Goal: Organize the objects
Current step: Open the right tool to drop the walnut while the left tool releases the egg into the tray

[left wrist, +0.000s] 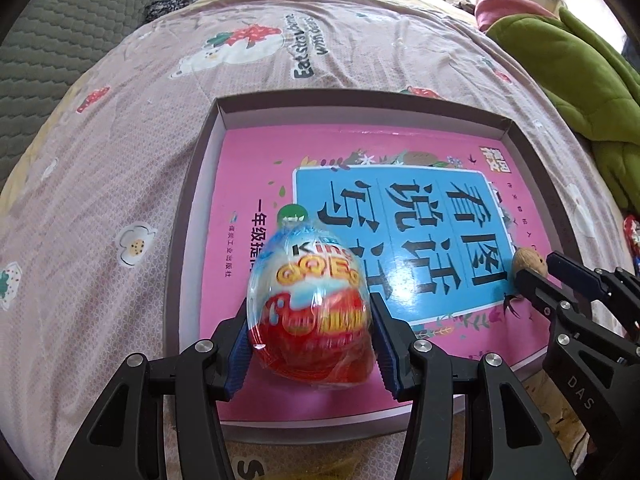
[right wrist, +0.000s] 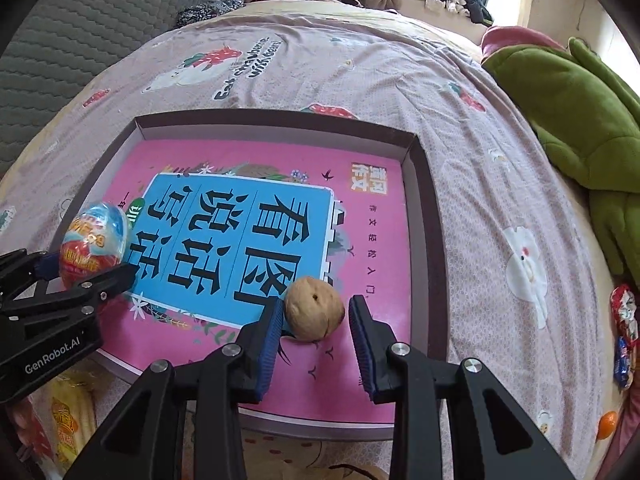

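Note:
A shallow grey box (left wrist: 360, 98) (right wrist: 280, 116) lies on the bed with a pink and blue book (left wrist: 248, 160) (right wrist: 372, 240) flat inside it. My left gripper (left wrist: 310, 302) (right wrist: 86, 266) is shut on a plastic-wrapped Kinder egg (left wrist: 312, 292) (right wrist: 96, 236), held over the book's near left part. A brown walnut (right wrist: 314, 308) (left wrist: 528, 260) rests on the book at the near right. My right gripper (right wrist: 316, 304) (left wrist: 538, 268) straddles it. The left pad (right wrist: 272, 332) touches the nut, and a thin gap shows at the right pad (right wrist: 360, 332).
The box sits on a pink printed bedsheet (left wrist: 120, 160). A green plush toy (left wrist: 560, 80) (right wrist: 580, 120) lies at the right. Candy wrappers (right wrist: 624, 320) and a small orange thing (right wrist: 606, 424) lie at the right edge. A yellow snack packet (right wrist: 68, 420) lies near left.

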Demonstrator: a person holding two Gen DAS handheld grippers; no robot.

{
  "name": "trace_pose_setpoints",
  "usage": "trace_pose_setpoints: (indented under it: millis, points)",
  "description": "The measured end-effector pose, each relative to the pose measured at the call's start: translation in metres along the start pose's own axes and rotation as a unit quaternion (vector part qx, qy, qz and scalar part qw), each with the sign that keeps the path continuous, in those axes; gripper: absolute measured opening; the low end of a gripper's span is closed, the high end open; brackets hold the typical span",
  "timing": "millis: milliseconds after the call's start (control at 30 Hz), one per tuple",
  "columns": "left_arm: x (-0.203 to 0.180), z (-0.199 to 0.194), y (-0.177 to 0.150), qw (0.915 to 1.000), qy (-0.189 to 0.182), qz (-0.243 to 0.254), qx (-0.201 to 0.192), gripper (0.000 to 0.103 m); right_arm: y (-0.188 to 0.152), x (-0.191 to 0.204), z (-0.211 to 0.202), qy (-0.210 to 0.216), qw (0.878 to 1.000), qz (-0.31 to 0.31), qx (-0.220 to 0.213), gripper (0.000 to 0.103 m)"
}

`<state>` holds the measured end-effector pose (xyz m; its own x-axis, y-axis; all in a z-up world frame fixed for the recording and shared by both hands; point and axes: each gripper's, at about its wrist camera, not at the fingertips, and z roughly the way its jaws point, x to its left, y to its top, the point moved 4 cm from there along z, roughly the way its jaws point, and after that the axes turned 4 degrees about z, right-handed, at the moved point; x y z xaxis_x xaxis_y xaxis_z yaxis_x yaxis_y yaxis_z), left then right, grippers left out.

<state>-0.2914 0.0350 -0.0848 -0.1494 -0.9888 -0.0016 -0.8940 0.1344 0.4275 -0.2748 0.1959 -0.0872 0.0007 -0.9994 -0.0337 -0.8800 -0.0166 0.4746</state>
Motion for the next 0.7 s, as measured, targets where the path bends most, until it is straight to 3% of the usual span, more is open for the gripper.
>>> trace_pose_setpoints:
  millis: [167, 300, 700]
  points:
    - [0.004, -0.014, 0.006, 0.9998, -0.003, -0.013, -0.013, 0.056, 0.002, -0.002, -0.008, 0.004, 1.000, 0.006, -0.005, 0.039]
    - [0.005, -0.026, 0.010, 0.9996, -0.004, -0.013, -0.025, 0.062, 0.004, -0.006, -0.016, 0.010, 1.000, 0.014, -0.012, 0.039]
    - [0.007, -0.050, 0.012, 0.9988, -0.013, -0.010, -0.046, 0.063, 0.007, -0.007, -0.041, 0.018, 0.999, 0.017, -0.034, 0.040]
